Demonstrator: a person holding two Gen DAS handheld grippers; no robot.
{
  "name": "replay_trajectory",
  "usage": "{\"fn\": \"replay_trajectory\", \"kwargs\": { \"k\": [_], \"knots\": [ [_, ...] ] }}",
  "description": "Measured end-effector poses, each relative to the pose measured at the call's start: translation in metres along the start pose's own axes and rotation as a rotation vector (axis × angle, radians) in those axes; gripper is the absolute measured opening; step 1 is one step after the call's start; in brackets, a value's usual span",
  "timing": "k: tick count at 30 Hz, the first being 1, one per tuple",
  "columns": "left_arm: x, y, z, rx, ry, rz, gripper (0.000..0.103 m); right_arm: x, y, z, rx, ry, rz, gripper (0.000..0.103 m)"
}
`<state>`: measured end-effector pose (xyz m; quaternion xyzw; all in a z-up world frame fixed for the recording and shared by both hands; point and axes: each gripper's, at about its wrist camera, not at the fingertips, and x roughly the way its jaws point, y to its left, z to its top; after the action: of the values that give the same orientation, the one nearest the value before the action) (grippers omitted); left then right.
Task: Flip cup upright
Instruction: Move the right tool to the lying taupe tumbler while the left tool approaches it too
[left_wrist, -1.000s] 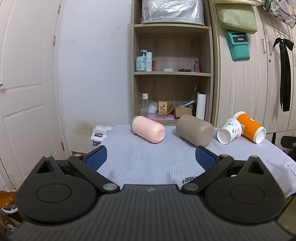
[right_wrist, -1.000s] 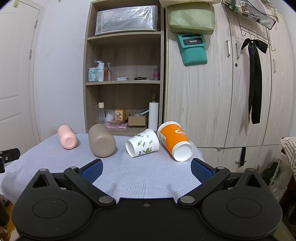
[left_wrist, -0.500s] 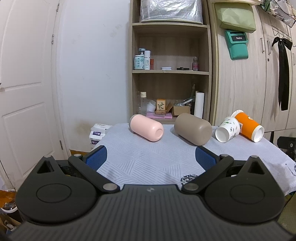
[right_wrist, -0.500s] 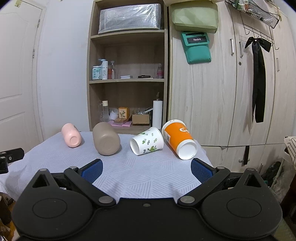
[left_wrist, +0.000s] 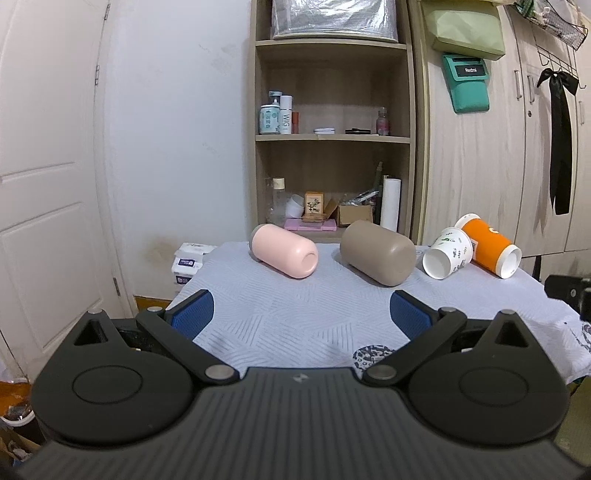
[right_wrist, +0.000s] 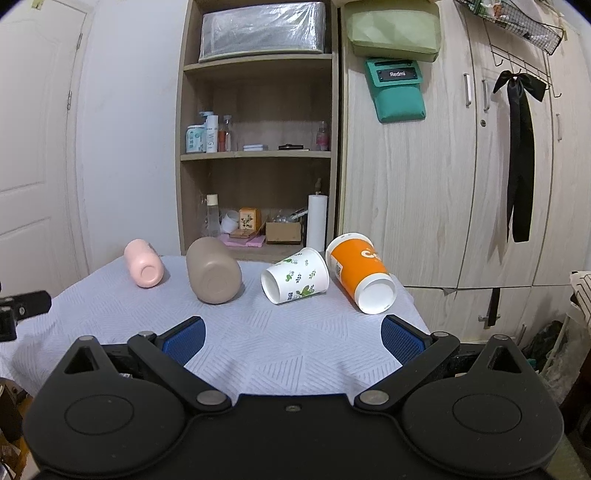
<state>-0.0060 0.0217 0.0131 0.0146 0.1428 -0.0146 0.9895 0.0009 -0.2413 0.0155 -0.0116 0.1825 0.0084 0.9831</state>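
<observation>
Several cups lie on their sides in a row at the far edge of the cloth-covered table: a pink cup, a taupe cup, a white leaf-print paper cup and an orange paper cup. The right wrist view shows them too: pink, taupe, leaf-print, orange. My left gripper is open and empty, short of the pink and taupe cups. My right gripper is open and empty, short of the leaf-print cup.
A wooden shelf unit with bottles, boxes and a paper roll stands just behind the table. Wardrobe doors are at the right, a white door at the left. Tissue packs sit beside the table's left far corner.
Both grippers have drawn back a little and tilted up slightly, so the cups sit lower and a bit smaller in both views. The cups have not moved.
</observation>
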Motion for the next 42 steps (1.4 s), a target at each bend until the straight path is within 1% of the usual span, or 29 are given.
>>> {"fn": "replay_trajectory", "kwargs": {
  "k": [4,7,9,13,15,17,19,21,23,25,28,31,33,37,39,41,42],
  "knots": [
    [0.002,-0.005,0.018,0.061,-0.003,-0.003,0.103,-0.002,0.005,0.01,-0.033,-0.001,0.022,0.103],
    [0.012,-0.005,0.036,0.064,0.011,-0.023,0.103,0.001,0.008,0.022,-0.055,-0.007,0.073,0.103],
    [0.024,-0.004,0.048,0.042,0.037,-0.05,0.103,0.01,0.009,0.033,-0.082,-0.004,0.135,0.103],
    [0.052,-0.012,0.062,0.025,0.037,-0.079,0.103,0.031,0.016,0.057,-0.162,-0.011,0.296,0.103],
    [0.069,-0.016,0.066,-0.027,0.059,-0.103,0.103,0.045,0.023,0.067,-0.215,0.004,0.381,0.103],
    [0.088,-0.015,0.07,-0.09,0.079,-0.12,0.103,0.062,0.03,0.074,-0.269,0.022,0.421,0.103],
    [0.105,-0.013,0.069,-0.133,0.096,-0.108,0.103,0.081,0.036,0.079,-0.313,0.051,0.44,0.103],
    [0.123,-0.01,0.068,-0.18,0.133,-0.095,0.103,0.103,0.04,0.083,-0.33,0.089,0.459,0.103],
    [0.142,-0.005,0.065,-0.244,0.184,-0.12,0.102,0.131,0.047,0.087,-0.354,0.158,0.486,0.103],
    [0.158,0.0,0.061,-0.315,0.229,-0.145,0.102,0.155,0.051,0.088,-0.365,0.21,0.49,0.103],
    [0.178,0.004,0.052,-0.386,0.282,-0.161,0.102,0.189,0.052,0.091,-0.35,0.291,0.511,0.102],
    [0.192,0.009,0.045,-0.43,0.306,-0.158,0.102,0.214,0.053,0.091,-0.324,0.35,0.517,0.102],
    [0.198,0.012,0.043,-0.461,0.317,-0.159,0.102,0.223,0.055,0.09,-0.328,0.362,0.511,0.099],
    [0.21,0.017,0.039,-0.503,0.348,-0.18,0.101,0.237,0.062,0.086,-0.356,0.395,0.511,0.098],
    [0.214,0.018,0.037,-0.522,0.363,-0.193,0.101,0.245,0.067,0.083,-0.385,0.408,0.489,0.095],
    [0.216,0.018,0.037,-0.538,0.368,-0.193,0.1,0.253,0.07,0.082,-0.408,0.416,0.463,0.083],
    [0.216,0.017,0.036,-0.548,0.368,-0.191,0.1,0.255,0.07,0.082,-0.407,0.42,0.456,0.083]
  ]
}}
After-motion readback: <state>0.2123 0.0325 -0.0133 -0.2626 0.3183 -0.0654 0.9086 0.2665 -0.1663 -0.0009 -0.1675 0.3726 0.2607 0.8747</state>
